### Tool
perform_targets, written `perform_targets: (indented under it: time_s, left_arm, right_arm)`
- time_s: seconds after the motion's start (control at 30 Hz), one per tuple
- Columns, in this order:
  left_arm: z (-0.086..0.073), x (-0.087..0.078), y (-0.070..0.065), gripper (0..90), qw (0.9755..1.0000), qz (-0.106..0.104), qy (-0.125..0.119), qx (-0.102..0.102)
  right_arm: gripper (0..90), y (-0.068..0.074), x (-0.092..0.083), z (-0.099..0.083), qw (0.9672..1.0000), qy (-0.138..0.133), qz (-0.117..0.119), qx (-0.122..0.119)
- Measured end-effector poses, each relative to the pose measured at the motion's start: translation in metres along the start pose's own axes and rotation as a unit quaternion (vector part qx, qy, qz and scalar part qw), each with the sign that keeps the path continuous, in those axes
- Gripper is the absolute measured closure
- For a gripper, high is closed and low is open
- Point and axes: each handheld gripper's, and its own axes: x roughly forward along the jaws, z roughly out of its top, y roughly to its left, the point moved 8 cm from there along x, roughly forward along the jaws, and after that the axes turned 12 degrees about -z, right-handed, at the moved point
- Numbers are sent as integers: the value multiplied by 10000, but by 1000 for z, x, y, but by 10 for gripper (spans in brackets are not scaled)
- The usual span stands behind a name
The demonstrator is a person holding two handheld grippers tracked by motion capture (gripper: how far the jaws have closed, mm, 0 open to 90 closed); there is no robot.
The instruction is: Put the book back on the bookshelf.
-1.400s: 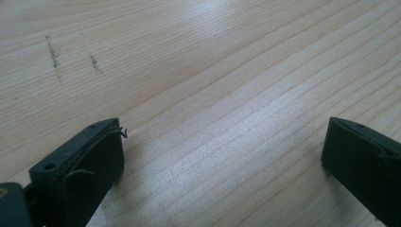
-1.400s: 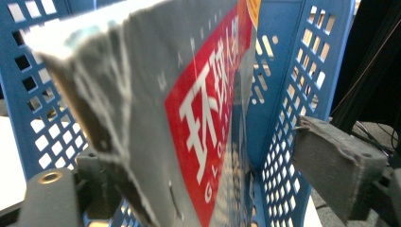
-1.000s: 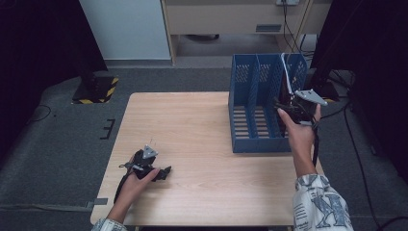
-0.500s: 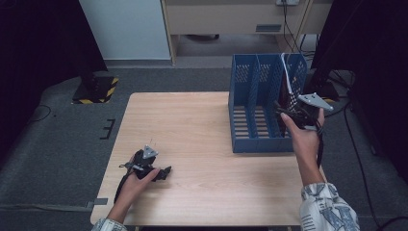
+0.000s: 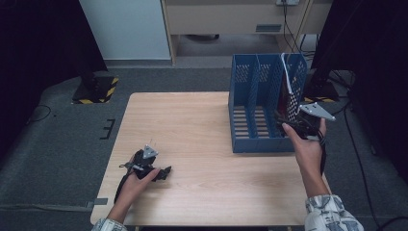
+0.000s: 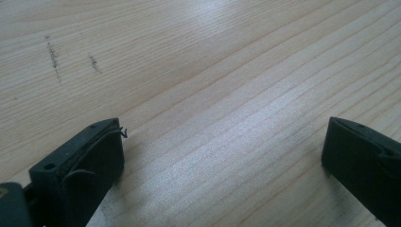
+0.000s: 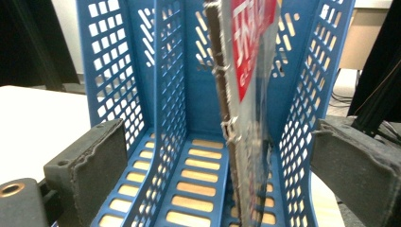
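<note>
The book (image 7: 246,109) is left standing in the rack's (image 5: 255,103) rightmost slot, the right claw (image 7: 217,170) now opened and drawn back slightly from it, placement judged done, while the left claw (image 6: 222,156) is rested open on the surface (image 5: 192,125).

My right gripper (image 5: 288,122) is black with thick padded jaws, a grey three-cornered plate and trailing cable; my sleeves are white with a dark pattern.
</note>
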Motion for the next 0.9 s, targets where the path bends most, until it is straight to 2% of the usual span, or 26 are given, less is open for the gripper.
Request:
perform_targets:
  time_s: [0.13,0.47,0.9]
  left_arm:
    - [0,0,0,0,10000,-1,-1,-2]
    - [0,0,0,0,10000,1,1,3]
    - [0,0,0,0,10000,15,-3,1]
  right_arm:
    - [57,4,-5,-3,9999,-9,135,57]
    - [80,23,-18,-21,9992,142,338,-144]
    - [87,46,-24,-30,9975,298,616,-189]
